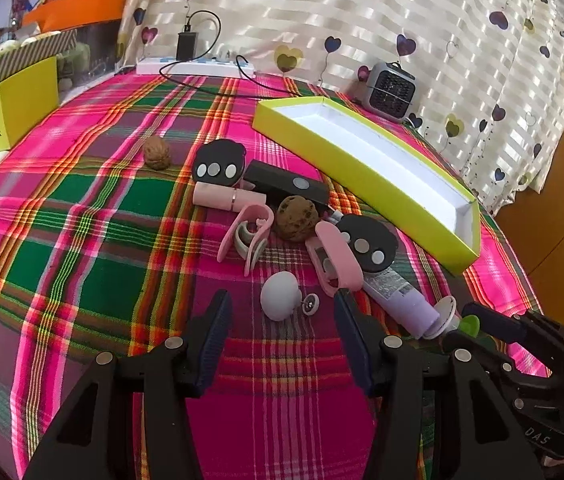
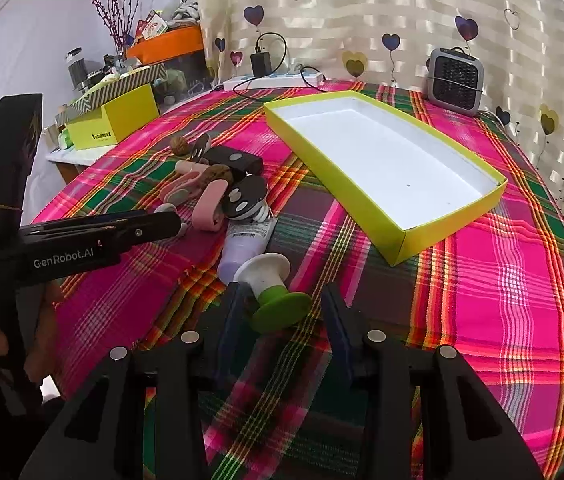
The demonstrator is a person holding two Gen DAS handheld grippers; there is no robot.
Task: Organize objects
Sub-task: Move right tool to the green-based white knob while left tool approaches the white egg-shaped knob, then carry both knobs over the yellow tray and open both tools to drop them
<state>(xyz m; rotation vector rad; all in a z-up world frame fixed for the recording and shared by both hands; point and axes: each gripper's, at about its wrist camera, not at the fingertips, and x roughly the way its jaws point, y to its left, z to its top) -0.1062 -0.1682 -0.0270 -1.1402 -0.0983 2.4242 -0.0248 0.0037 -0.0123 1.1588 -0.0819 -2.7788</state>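
A pile of small objects lies on the plaid cloth: a white egg-shaped piece (image 1: pixel 279 295), two walnuts (image 1: pixel 296 218) (image 1: pixel 157 152), pink clips (image 1: pixel 247 233), black pieces with silver dots (image 1: pixel 218 163), a purple tube (image 1: pixel 398 296) (image 2: pixel 244 246) and a white-and-green spool (image 2: pixel 272 290). An empty yellow-green tray (image 1: pixel 378 172) (image 2: pixel 386 168) lies to the right. My left gripper (image 1: pixel 282 320) is open, the egg just ahead between its tips. My right gripper (image 2: pixel 280 312) is open, its fingers on either side of the spool.
A power strip (image 1: pixel 196 67) with a black cable lies at the table's back edge. A small grey heater (image 2: pixel 456 80) stands at the back right. A yellow box (image 2: pixel 112 122) and orange box (image 1: pixel 78 8) sit off the left side. A curtain hangs behind.
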